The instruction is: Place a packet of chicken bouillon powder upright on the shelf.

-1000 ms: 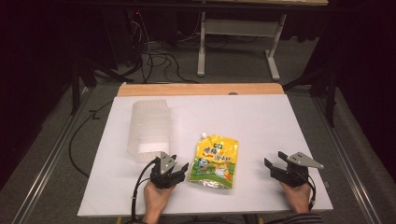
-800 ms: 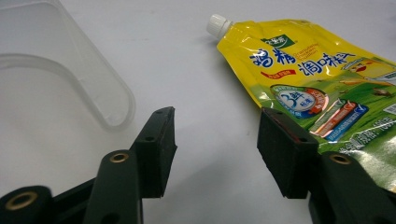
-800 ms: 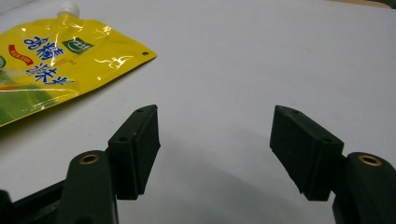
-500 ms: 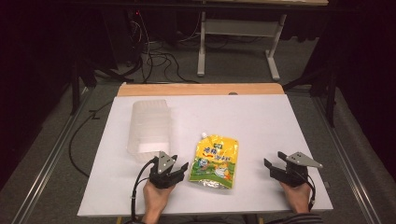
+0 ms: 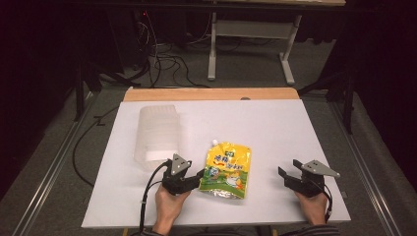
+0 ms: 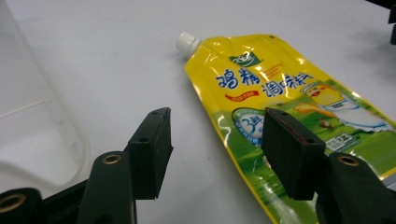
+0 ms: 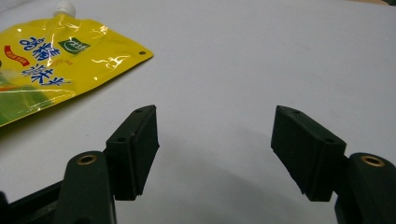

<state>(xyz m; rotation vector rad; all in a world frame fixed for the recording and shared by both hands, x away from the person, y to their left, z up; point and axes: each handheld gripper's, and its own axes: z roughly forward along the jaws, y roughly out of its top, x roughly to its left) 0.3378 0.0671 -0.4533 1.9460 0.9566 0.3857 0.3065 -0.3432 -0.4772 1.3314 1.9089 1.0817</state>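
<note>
Left gripper (image 6: 217, 158) is hovering wide open, jaws just reopening, one jaw over the left edge of the flat yellow-green spouted plastic pouch (image 5: 226, 169) near the white worktop's (image 5: 275, 123) front edge. Right gripper (image 5: 286, 178), also open and empty, is resting well apart by the front right corner, both hands low.

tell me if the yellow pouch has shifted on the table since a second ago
No. The yellow pouch lies at the same spot and angle beside the clear plastic container, its white cap pointing toward the table's far wooden edge.
</note>
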